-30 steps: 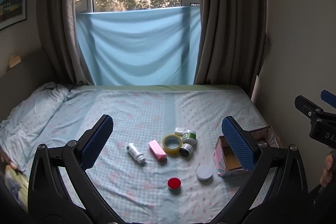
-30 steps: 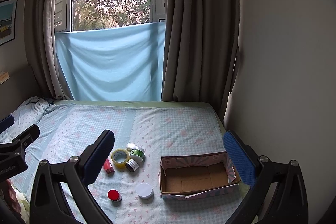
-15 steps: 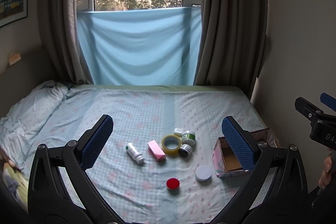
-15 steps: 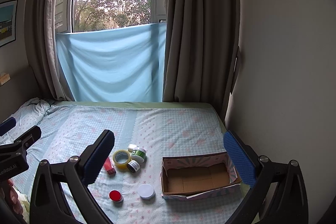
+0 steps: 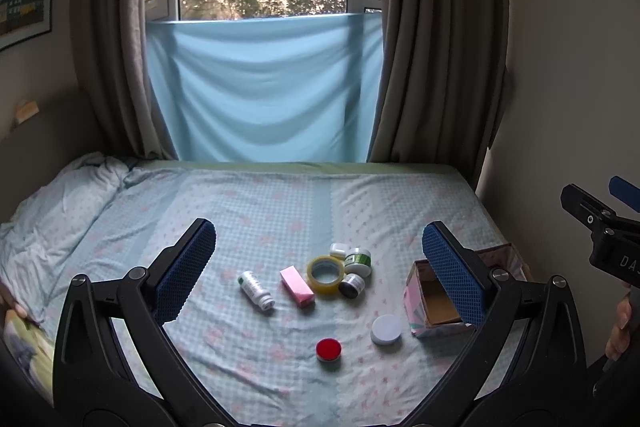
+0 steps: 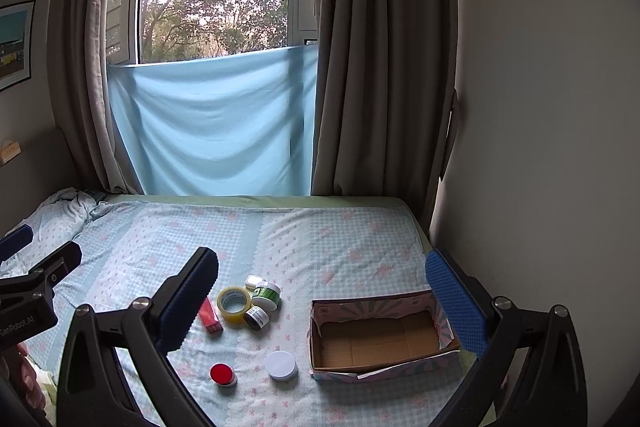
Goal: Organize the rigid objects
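Note:
Small objects lie on the bed: a white bottle (image 5: 256, 290) on its side, a pink box (image 5: 296, 286), a tape roll (image 5: 325, 274) (image 6: 234, 305), a green-label jar (image 5: 358, 261) (image 6: 266, 295), a small dark jar (image 5: 351, 285), a white case (image 5: 337, 250), a red-lidded jar (image 5: 328, 349) (image 6: 222, 374) and a white-lidded jar (image 5: 386, 329) (image 6: 282, 365). An open cardboard box (image 6: 380, 341) (image 5: 432, 303), empty inside, sits at their right. My left gripper (image 5: 320, 275) and right gripper (image 6: 322, 301) are open and empty, held above the bed short of the objects.
The bed (image 5: 280, 203) has a light blue patterned sheet. A crumpled blanket (image 5: 60, 195) lies at the far left. A wall (image 6: 540, 147) runs along the bed's right edge. Curtains and a window stand behind the bed.
Both views have shifted only slightly; the objects and the box lie as before. Both grippers stay open.

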Tool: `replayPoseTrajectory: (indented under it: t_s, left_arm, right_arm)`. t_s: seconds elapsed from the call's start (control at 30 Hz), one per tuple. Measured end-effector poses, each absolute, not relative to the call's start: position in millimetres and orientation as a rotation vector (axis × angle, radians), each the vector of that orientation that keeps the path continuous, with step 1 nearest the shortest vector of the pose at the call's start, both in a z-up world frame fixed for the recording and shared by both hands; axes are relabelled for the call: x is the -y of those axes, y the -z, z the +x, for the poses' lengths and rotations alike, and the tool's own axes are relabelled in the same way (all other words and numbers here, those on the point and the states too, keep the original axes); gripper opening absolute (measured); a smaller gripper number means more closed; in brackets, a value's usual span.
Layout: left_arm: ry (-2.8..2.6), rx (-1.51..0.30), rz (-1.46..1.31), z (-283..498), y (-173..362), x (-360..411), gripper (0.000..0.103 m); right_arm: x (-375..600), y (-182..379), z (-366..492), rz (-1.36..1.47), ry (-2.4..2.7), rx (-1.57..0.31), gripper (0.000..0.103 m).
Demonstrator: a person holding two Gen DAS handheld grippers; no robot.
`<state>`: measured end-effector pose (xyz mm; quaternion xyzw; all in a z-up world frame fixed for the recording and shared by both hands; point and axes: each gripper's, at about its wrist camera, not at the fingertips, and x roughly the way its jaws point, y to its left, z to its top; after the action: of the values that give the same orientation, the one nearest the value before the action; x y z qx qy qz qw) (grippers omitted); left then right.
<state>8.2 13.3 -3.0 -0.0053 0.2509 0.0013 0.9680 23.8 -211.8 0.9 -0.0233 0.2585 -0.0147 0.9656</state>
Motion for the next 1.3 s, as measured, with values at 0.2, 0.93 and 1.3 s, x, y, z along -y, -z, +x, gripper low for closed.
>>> replayPoseTrajectory:
  t_s: [0.2, 0.93, 1.3]
  left_arm:
    - [-0.006, -0.506, -0.010, 8, 2, -14, 0.102]
    - [-0.142, -0.624, -0.041, 42, 20, -38, 0.102]
    - [-0.123, -0.864, -0.065, 142, 117, -125, 0.102]
  right_arm:
    - [211, -1, 23, -0.047, 0.029, -0.522, 0.103]
    - [211, 18, 40, -0.024, -0.022, -0.583, 0.103]
    - [173, 96, 72, 0.117, 0.196, -0.760, 0.103]
